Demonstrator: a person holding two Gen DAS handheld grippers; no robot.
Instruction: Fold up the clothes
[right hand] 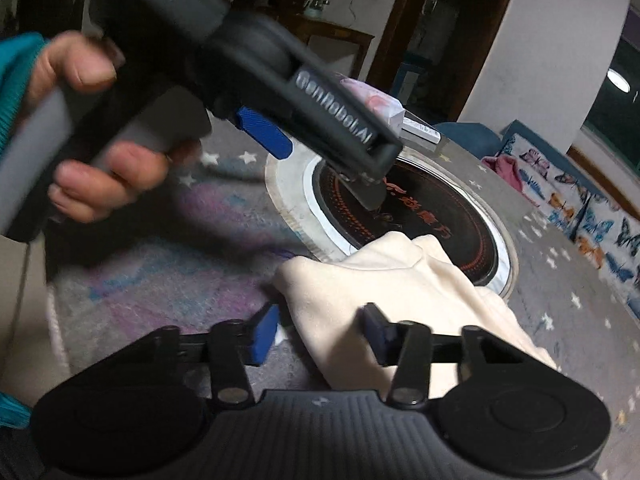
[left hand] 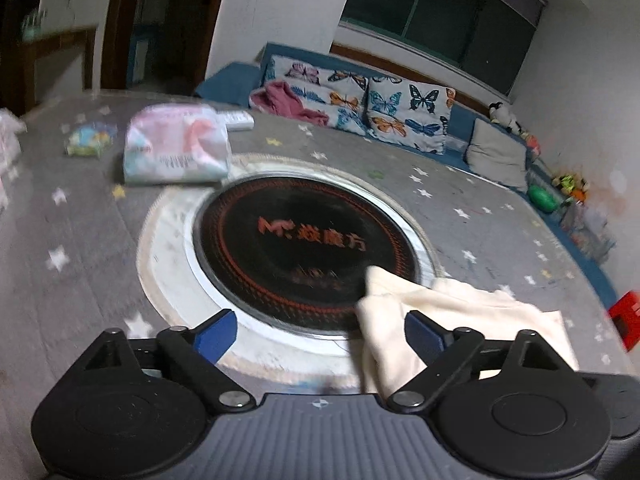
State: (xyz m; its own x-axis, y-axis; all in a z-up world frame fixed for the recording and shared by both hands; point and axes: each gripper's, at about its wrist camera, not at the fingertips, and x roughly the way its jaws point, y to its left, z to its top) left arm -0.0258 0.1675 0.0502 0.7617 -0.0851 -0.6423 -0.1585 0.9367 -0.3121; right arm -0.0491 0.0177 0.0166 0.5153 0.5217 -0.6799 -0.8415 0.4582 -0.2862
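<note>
A cream garment (left hand: 460, 320) lies crumpled on the grey star-patterned table, its edge over the black round cooktop (left hand: 304, 252). My left gripper (left hand: 320, 334) is open and empty above the cooktop's near rim, the garment by its right finger. In the right wrist view the cream garment (right hand: 400, 292) lies between the open fingers of my right gripper (right hand: 320, 334); its jaws stand wide apart around the cloth. The left gripper (right hand: 320, 152) hovers above and behind, held by a hand.
A folded pastel bundle (left hand: 176, 148) and a small colourful packet (left hand: 88, 142) lie on the table's far left. A blue sofa with butterfly cushions (left hand: 408, 112) runs behind the table. A red object (left hand: 626, 316) sits at the right edge.
</note>
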